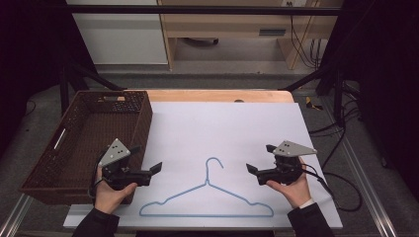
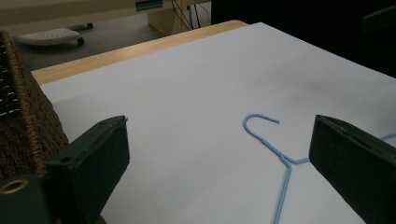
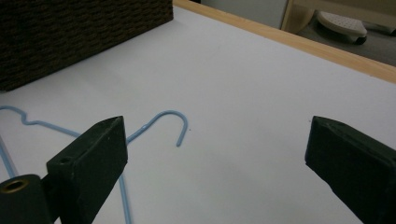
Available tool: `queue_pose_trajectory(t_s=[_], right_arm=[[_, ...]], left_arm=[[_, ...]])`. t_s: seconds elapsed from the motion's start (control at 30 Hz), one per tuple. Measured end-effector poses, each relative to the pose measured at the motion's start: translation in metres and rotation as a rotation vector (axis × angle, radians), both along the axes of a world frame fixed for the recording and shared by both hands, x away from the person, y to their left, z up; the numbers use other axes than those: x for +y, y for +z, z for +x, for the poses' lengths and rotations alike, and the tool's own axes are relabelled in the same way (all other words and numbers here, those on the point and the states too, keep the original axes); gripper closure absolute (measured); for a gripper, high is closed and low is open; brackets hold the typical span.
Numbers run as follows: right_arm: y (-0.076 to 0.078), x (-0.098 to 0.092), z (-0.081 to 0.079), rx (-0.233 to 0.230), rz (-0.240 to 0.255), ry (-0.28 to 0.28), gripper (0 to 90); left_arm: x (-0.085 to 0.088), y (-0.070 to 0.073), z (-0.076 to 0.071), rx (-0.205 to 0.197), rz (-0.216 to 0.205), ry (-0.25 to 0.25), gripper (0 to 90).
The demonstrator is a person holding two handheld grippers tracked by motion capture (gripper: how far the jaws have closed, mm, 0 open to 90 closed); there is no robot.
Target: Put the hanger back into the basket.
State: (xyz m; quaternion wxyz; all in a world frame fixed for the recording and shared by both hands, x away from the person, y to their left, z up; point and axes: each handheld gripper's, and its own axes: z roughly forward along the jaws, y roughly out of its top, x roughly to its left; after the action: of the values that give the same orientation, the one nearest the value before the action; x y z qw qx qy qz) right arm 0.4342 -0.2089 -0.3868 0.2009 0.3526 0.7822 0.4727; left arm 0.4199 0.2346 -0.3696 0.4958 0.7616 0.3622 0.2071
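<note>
A light blue wire hanger lies flat on the white sheet, its hook pointing away from me. My left gripper is held just left of the hanger, open and empty, and aimed to the right. My right gripper is held just right of it, also open and empty, and aimed to the left. In the left gripper view the hanger lies between the widely parted jaws of the left gripper. In the right gripper view the hanger's hook lies on the sheet ahead of the right gripper.
A dark brown wicker basket stands on the left, against the sheet's edge and close to my left hand; it is also seen as the basket and the basket. The wooden table edge runs along the back. Cables trail at the right.
</note>
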Motion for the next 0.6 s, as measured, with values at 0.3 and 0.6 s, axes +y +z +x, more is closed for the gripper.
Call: queue_pose_trajectory(t_s=[0.3, 0.6], right_arm=[[-0.013, 0.039, 0.006, 0.063, -0.071, 0.095, 15.4], [-0.027, 0.06, 0.008, 0.117, -0.134, 0.158, 19.3]], left_arm=[[-0.003, -0.001, -0.001, 0.001, 0.002, -0.008, 5.4], [-0.005, -0.002, 0.0, 0.005, 0.01, -0.017, 5.8]])
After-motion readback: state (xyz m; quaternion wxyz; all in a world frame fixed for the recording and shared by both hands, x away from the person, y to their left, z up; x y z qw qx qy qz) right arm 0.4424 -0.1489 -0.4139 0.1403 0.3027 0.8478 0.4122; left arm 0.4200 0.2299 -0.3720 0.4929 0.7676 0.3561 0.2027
